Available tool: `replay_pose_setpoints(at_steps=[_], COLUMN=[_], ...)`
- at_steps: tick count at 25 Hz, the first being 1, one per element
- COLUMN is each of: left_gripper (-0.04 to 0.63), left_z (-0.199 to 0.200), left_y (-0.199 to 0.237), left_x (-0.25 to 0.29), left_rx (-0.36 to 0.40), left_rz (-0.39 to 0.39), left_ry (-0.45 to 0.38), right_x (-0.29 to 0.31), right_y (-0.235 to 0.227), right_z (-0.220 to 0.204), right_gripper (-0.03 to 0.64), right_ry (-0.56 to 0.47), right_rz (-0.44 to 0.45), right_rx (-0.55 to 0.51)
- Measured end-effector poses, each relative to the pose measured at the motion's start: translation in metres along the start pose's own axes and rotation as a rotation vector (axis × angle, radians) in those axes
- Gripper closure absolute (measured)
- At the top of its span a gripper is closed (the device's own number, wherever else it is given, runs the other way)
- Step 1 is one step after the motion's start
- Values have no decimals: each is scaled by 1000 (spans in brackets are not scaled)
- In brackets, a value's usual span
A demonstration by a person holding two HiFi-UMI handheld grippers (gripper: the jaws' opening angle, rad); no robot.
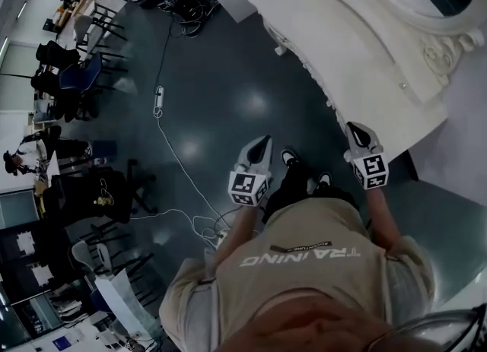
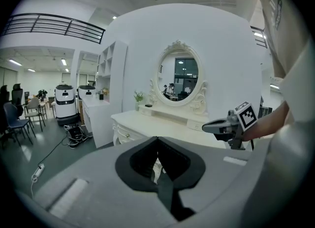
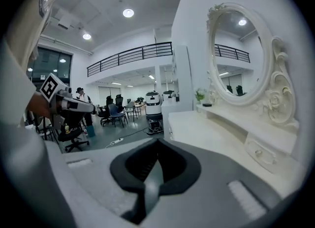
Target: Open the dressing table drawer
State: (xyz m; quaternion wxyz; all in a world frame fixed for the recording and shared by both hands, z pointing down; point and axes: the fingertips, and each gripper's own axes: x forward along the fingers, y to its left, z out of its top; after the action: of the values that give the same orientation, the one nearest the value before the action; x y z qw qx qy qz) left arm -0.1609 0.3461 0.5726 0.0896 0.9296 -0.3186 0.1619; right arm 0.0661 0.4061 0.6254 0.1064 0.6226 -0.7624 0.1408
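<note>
The white dressing table point(image 1: 358, 46) stands at the upper right of the head view, with its oval mirror point(image 2: 178, 78) against the wall. A carved drawer front with a small knob point(image 2: 126, 134) runs under the tabletop, and a little knobbed drawer point(image 3: 259, 151) sits below the mirror. My left gripper point(image 1: 261, 144) hangs over the floor left of the table, jaws shut and empty. My right gripper point(image 1: 356, 130) is just off the table's front edge, also shut with nothing in it. Neither touches the table.
A white power strip point(image 1: 159, 101) and its cable trail across the dark floor to the left. Office chairs point(image 1: 72, 69) crowd the far left. A white shelf cabinet point(image 2: 101, 109) and two white robots point(image 2: 64, 101) stand beyond the table. The person's shoes point(image 1: 291, 157) are between the grippers.
</note>
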Motion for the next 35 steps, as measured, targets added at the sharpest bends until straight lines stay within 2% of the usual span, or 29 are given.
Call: replay_pose_setpoints(at_steps=[3,6,13,18,25,31,35], left_gripper=[588,588,588,588,588,588,588], left_z=[12,31,43,38,38,71,93], left_y=[34,64,135,192,231,249,282], left_x=[8,10,28,46,73,132,167], left_rx=[9,13,25,52,-25,-27,-34], left_rz=[16,9,-89,-129,-127,-145,-131], left_ry=[-36,-83,-73,-76,-55,-90,-54], right_x=[32,58,118,148,175,237,295], right_y=[7,10,23,25,4,-27,-52], right_z=[22,52,107,106,108,112,117], right_gripper=[617,617,617,617,617,617,617], right_ry=[-18,-32,-46,-13,50,43,42], right_rz=[-3,-42,-112,-198,-255,-229,-212], right_rx=[-31,-49,-59,-46,-21,2,34])
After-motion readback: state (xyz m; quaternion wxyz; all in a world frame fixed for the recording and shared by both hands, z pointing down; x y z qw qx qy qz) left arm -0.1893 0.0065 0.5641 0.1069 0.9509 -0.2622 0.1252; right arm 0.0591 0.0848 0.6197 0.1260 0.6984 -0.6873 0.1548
